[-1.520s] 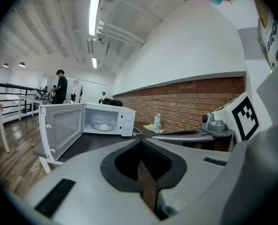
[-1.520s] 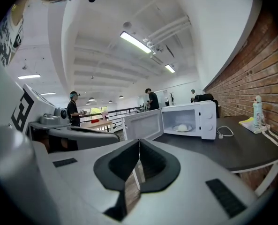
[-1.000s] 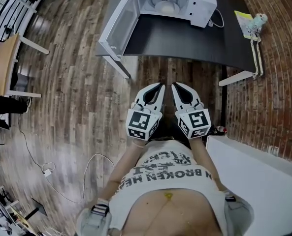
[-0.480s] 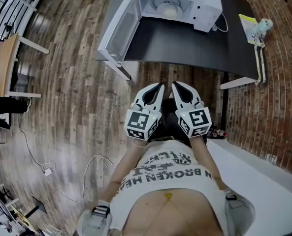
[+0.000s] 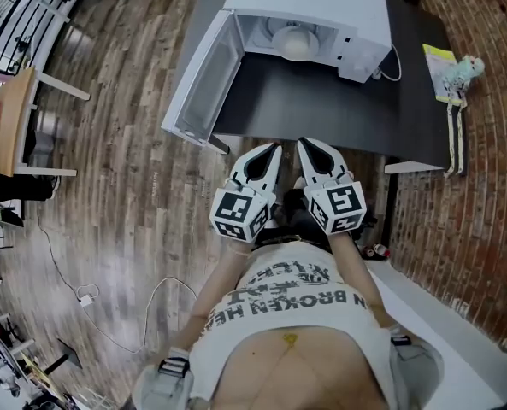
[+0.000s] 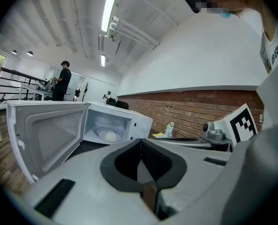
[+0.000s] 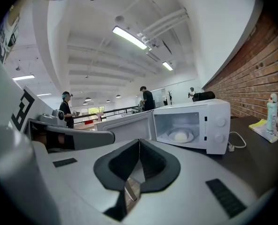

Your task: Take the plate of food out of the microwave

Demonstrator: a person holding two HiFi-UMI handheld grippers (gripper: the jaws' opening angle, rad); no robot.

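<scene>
Two grippers, both with jaws pressed together and nothing between them; each gripper view shows its dark pads meeting in one seam.

Position: left gripper (image 5: 274,149) and right gripper (image 5: 304,144) are side by side in front of the person's torso, with their marker cubes nearest the body. Their tips angle toward each other, near but not touching. In the head view the tips line up with the near edge of the bench (image 5: 321,101). Both are well apart from the microwave (image 5: 321,7).

Microwave: white, standing at the far edge of the dark bench, with its control knobs on the right side of its front. Its door (image 5: 203,79) is swung wide open toward the left edge of the bench. The cavity is lit and open to view.

Task item: the plate (image 5: 280,34) sits inside the cavity, on its floor, roughly centred. One pale, rounded lump of food (image 5: 296,46) rests on it. Both gripper views show plate and food through the open front.

Other items: a white cable (image 5: 392,62) runs from the microwave's right side. A yellow booklet (image 5: 439,61) and a small pale figurine (image 5: 468,65) lie at the right edge of the bench. The bench stands on a wooden floor (image 5: 133,161), with a brick wall (image 5: 484,186) to the right. Three people stand far in the background of the gripper views; details too small to tell.
</scene>
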